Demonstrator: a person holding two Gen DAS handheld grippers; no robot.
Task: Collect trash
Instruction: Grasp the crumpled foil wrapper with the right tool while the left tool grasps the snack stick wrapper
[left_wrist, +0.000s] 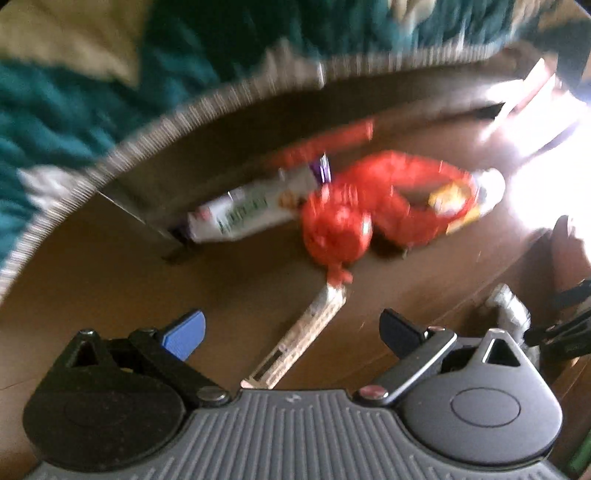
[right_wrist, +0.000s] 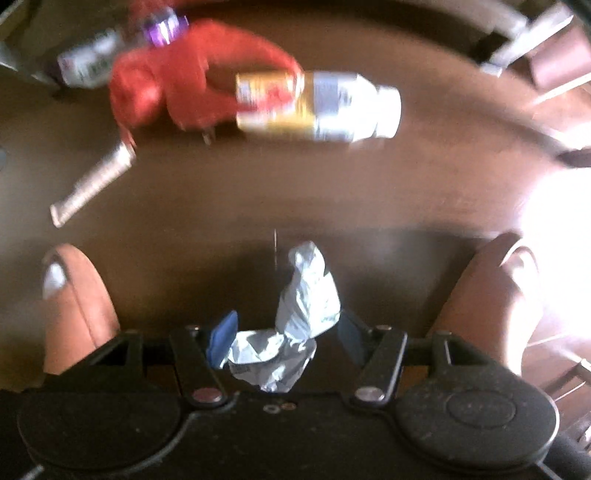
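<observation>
Trash lies on a brown wooden floor (left_wrist: 110, 295). My left gripper (left_wrist: 291, 326) points down and is open wide, with nothing gripped; below the gap lies a long tan wrapper strip (left_wrist: 303, 332). Beyond it are a crumpled red bag (left_wrist: 354, 206), a white packet (left_wrist: 251, 210) and a bottle with a yellow label (left_wrist: 476, 192). My right gripper (right_wrist: 286, 332) is shut on a crumpled silvery wrapper (right_wrist: 306, 295). In the right wrist view the red bag (right_wrist: 159, 85), bottle (right_wrist: 317, 107) and tan strip (right_wrist: 92, 181) lie farther off. Both views are blurred.
A teal blanket (left_wrist: 74, 92) hangs over a bed or couch edge above the trash, with a furniture leg (left_wrist: 173, 251) beside the white packet. A person's brown shoes (right_wrist: 77, 306) (right_wrist: 495, 295) flank the right gripper. Glaring sunlight (left_wrist: 546, 155) hits the floor at right.
</observation>
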